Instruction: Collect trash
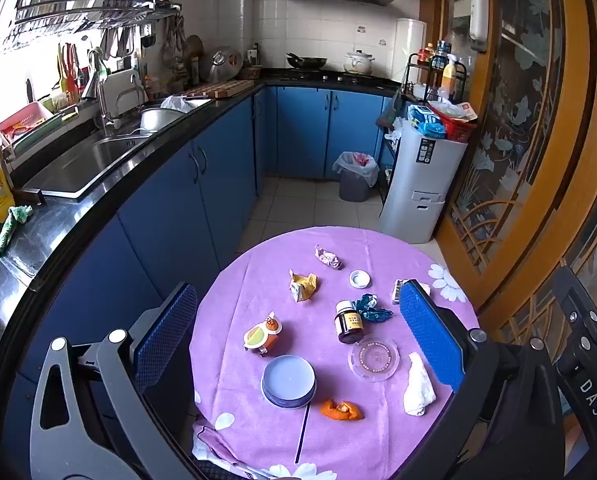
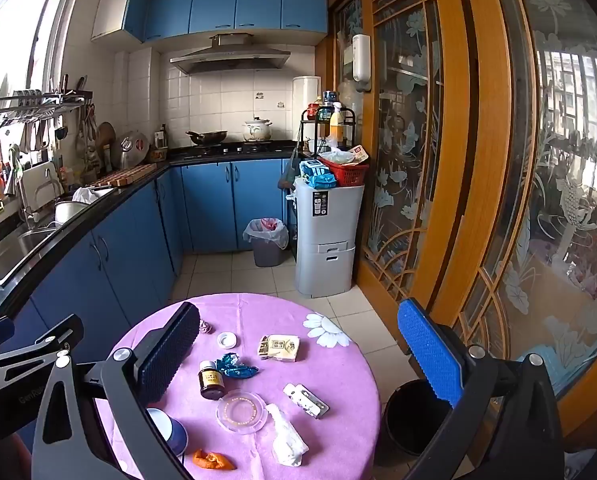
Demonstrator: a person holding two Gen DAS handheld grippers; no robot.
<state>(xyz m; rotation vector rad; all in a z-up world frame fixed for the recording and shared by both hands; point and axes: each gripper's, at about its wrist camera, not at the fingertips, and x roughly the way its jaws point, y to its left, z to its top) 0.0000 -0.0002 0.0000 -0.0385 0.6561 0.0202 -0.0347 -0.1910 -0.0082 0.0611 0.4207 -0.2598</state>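
Barely begun, by the look of things: every scrap of litter lying loose on the round, purple-clothed tabletop (image 1: 258, 280), nothing gathered. Left gripper (image 1: 298, 332) spread fully wide above the near edge, empty, pads clear of everything; right gripper (image 2: 298, 364) likewise wide open and holding nothing, hovering over the same cloth. Trash scattered well apart: a crumpled yellow wrapper (image 1: 303, 286) and a small purplish wrapper (image 1: 328, 257) toward the far side, a crushed blue foil wrapper (image 1: 372, 309) touching or just beside a brown bottle (image 1: 350, 321), an orange peel (image 1: 341, 409) at the near edge, a wadded white tissue (image 1: 417, 386) near the clear plastic lid (image 1: 373, 359), a small white cap (image 1: 359, 279), and an empty orange-and-green cup (image 1: 263, 334) tipped on its side. Also in the right view a flattened cream packet (image 2: 279, 347) and a spent blister strip (image 2: 306, 399). Stack of blue-rimmed dishes (image 1: 288, 380) probably not rubbish; the bottle uncertain. Black bin (image 2: 414, 416) on the floor just beside the table, on the right, apparently the nearest place for it all; contents impossible to make out. A second, lined bin (image 2: 266, 240) well apart by the far cabinets. Everything left to do: picking each piece up and carrying it over.
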